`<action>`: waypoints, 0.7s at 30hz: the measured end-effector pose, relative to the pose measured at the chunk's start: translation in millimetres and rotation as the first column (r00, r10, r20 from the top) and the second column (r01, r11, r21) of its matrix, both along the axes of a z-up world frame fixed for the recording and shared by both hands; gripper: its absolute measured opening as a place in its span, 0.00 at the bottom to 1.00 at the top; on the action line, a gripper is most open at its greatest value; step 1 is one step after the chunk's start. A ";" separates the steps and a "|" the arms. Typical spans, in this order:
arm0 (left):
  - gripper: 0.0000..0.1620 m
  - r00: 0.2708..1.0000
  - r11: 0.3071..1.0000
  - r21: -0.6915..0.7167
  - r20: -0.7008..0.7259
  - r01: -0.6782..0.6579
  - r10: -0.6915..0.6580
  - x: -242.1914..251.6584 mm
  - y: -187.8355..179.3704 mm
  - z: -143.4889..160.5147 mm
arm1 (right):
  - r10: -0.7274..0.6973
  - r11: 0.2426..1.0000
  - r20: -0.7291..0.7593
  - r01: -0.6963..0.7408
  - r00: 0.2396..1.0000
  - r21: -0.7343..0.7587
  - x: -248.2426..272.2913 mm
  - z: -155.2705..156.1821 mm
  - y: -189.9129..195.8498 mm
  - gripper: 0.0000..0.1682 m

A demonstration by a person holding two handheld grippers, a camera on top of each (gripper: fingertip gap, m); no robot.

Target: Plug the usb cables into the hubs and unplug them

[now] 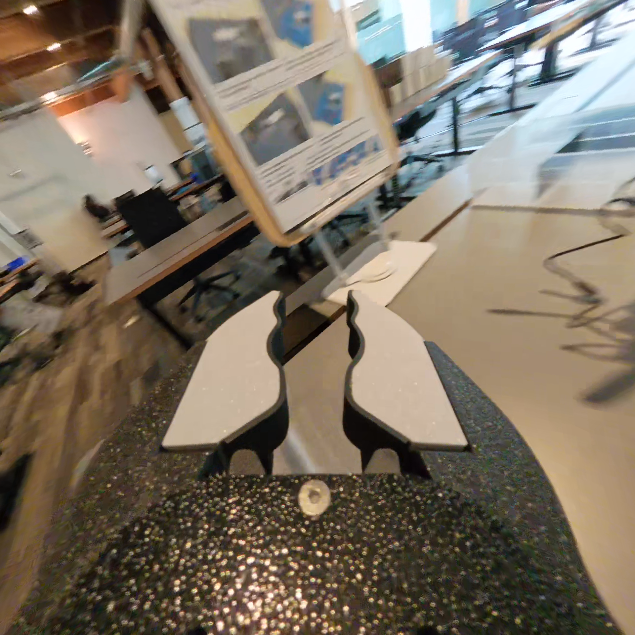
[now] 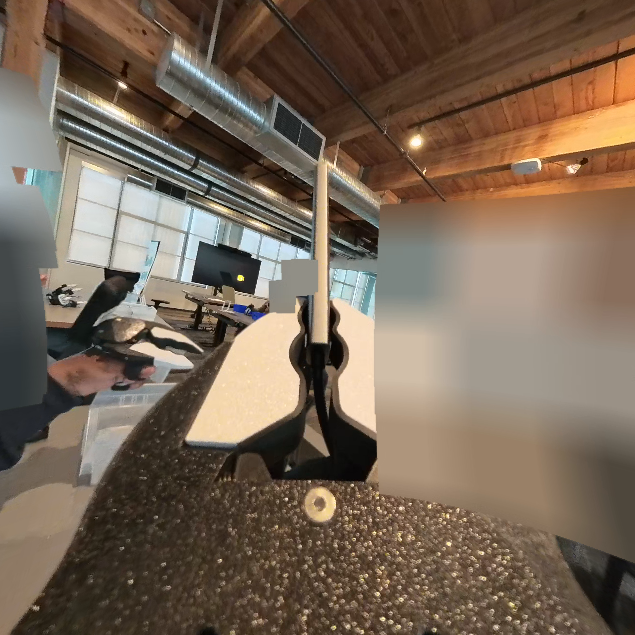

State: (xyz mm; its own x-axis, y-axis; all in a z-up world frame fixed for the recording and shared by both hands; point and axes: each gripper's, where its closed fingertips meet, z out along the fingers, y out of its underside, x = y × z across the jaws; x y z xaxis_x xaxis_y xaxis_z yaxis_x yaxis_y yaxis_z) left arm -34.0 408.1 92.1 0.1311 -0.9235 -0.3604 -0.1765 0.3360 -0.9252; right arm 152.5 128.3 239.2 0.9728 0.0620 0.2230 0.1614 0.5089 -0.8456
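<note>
Left gripper (image 1: 314, 302): jaws apart, nothing between them; view badly motion-blurred, tilted over the beige table (image 1: 498, 343).
Black cables (image 1: 584, 309): smeared tangle on the table at about 3 o'clock from the left fingertips, well apart from them; plugs too blurred to make out.
Sign holder (image 1: 292, 113): clear stand with printed sheet, at 12 o'clock above the left gripper; its white base (image 1: 395, 264) sits on the table just beyond the fingertips.
Right gripper (image 2: 318, 309): jaws clamped on a slim white hub (image 2: 322, 247), which stands upright toward 12 o'clock.
Hub cable (image 2: 321, 405): black lead drops from the hub's lower end, down between the fingers.
Other gripper in the right wrist view (image 2: 165, 340): at 9 o'clock, held by a hand (image 2: 92, 374), jaws apart.
</note>
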 end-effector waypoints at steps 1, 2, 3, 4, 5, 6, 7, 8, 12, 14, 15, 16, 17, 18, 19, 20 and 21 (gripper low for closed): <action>0.21 0.997 0.997 0.004 0.001 0.071 -0.071 16.5 -21.3 2.8 | -0.002 1.000 0.000 0.002 1.000 -0.008 3.9 -2.8 -3.5 0.05; 0.21 0.989 0.989 0.001 0.005 0.146 -0.146 33.1 -43.3 5.0 | -0.006 1.000 -0.001 0.006 1.000 -0.015 8.2 -6.0 -6.3 0.05; 0.21 0.975 0.975 -0.005 0.020 0.221 -0.221 49.5 -65.1 7.2 | -0.009 1.000 -0.002 0.009 1.000 -0.023 12.3 -9.7 -8.4 0.05; 0.22 0.955 0.956 -0.013 0.054 0.294 -0.293 65.4 -86.5 10.3 | -0.010 0.999 -0.001 0.010 1.000 -0.031 15.9 -13.8 -10.0 0.05; 0.22 0.925 0.929 -0.028 0.106 0.369 -0.364 80.6 -107.4 13.7 | -0.009 0.999 0.001 0.009 1.000 -0.037 19.1 -18.5 -11.3 0.05; 0.22 0.887 0.895 -0.053 0.170 0.443 -0.429 94.9 -126.5 16.4 | -0.008 0.999 0.004 0.008 1.000 -0.040 22.1 -23.9 -12.1 0.05; 0.23 0.845 0.857 -0.085 0.238 0.509 -0.478 108.6 -143.1 17.7 | -0.008 0.999 0.007 0.008 1.000 -0.046 25.3 -30.4 -12.3 0.05; 0.23 0.805 0.816 -0.121 0.299 0.565 -0.513 122.2 -157.2 16.1 | -0.007 0.999 0.009 0.008 1.000 -0.054 28.5 -37.7 -11.4 0.05; 0.29 0.705 0.681 -0.240 0.426 0.692 -0.566 175.4 -198.5 -19.1 | 0.020 0.993 -0.025 -0.022 0.999 -0.112 39.1 -73.9 -1.0 0.05; 0.31 0.694 0.633 -0.306 0.452 0.711 -0.560 196.3 -212.1 -46.7 | 0.024 0.988 -0.045 -0.031 0.999 -0.150 43.4 -95.3 7.1 0.05; 0.32 0.701 0.622 -0.339 0.463 0.706 -0.543 204.6 -215.3 -59.5 | 0.027 0.985 -0.051 -0.035 0.998 -0.169 44.8 -106.5 11.2 0.05; 0.33 0.711 0.619 -0.365 0.473 0.696 -0.520 210.8 -216.6 -70.5 | 0.031 0.981 -0.059 -0.042 0.998 -0.189 45.6 -117.9 14.9 0.05; 0.33 0.721 0.621 -0.383 0.484 0.684 -0.495 214.9 -216.2 -78.8 | 0.033 0.977 -0.069 -0.047 0.997 -0.209 46.6 -129.6 17.8 0.05; 0.34 0.733 0.624 -0.402 0.491 0.670 -0.471 217.7 -215.0 -85.1 | 0.029 0.973 -0.081 -0.046 0.996 -0.224 48.4 -140.5 19.6 0.05; 0.34 0.745 0.623 -0.424 0.491 0.657 -0.452 219.8 -214.0 -90.6 | 0.020 0.971 -0.096 -0.043 0.995 -0.234 50.7 -150.0 20.7 0.05; 0.35 0.755 0.622 -0.442 0.486 0.646 -0.440 221.3 -214.6 -95.3 | 0.020 0.970 -0.112 -0.046 0.993 -0.239 52.2 -157.0 21.5 0.05; 0.35 0.764 0.627 -0.448 0.475 0.637 -0.437 222.3 -216.7 -99.3 | 0.029 0.969 -0.122 -0.058 0.992 -0.242 51.9 -162.0 22.8 0.05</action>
